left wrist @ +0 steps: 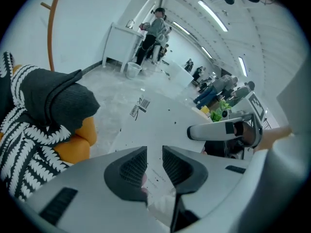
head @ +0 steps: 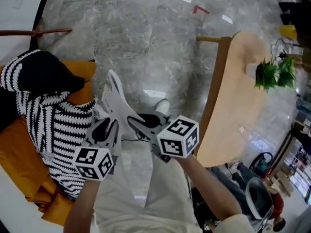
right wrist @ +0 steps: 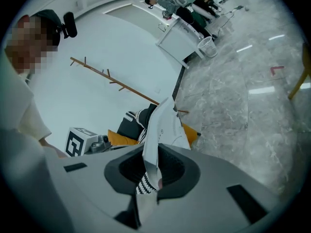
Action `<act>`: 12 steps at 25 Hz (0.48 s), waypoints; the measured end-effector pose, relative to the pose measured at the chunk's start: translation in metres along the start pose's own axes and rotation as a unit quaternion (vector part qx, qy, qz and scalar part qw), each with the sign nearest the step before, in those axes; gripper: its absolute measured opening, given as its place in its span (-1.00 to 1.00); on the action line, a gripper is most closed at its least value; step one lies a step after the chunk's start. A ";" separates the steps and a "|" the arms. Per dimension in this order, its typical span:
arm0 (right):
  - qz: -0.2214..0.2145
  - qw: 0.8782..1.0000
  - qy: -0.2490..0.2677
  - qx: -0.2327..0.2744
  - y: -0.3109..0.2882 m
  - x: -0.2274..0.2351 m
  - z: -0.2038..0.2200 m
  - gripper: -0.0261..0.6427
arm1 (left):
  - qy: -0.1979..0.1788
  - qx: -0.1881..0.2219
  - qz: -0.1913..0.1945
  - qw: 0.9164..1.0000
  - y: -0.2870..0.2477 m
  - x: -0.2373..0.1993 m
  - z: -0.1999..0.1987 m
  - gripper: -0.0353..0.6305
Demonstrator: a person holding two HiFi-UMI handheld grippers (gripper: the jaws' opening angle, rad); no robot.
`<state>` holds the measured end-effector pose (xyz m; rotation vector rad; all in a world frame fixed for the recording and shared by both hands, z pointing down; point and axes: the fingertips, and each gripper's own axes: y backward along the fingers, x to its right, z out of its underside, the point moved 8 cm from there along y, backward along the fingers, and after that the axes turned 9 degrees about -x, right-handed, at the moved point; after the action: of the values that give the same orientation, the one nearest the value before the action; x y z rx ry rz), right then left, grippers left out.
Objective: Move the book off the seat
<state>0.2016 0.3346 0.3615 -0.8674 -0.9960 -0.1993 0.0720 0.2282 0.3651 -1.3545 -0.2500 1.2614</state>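
Heads up: the book point(head: 115, 93) is off the seat point(head: 14, 154), held up over the floor point(head: 146, 42) just beside it. Only your right tool point(right wrist: 154, 166) is clamped on it, by a thin edge, while your left tool point(left wrist: 154, 161) has its jaws a bit apart and isn't pinching, so I reckon a quick swing could make it flop or slide out. The right gripper view shows that pinch edge-on, the left gripper view shows the flat cover and its barcode point(left wrist: 141, 105) instead.
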 end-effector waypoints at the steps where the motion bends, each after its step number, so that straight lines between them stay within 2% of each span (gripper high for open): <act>1: 0.002 1.000 -0.004 0.008 0.009 0.003 0.002 -0.78 | -0.005 -0.001 0.003 1.000 -0.004 0.009 -0.004 -0.58; 7: 0.002 0.997 -0.030 0.067 0.066 0.030 0.018 -0.78 | -0.059 -0.033 0.012 0.998 -0.042 0.062 -0.013 -0.59; 12: 0.006 0.990 -0.069 0.126 0.118 0.056 0.038 -0.78 | -0.096 -0.049 0.022 0.994 -0.066 0.109 -0.024 -0.59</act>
<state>0.2693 0.4523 0.3514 -0.6616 -1.1181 -0.0020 0.1671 0.3158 0.3567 -1.3278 -0.4241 1.4343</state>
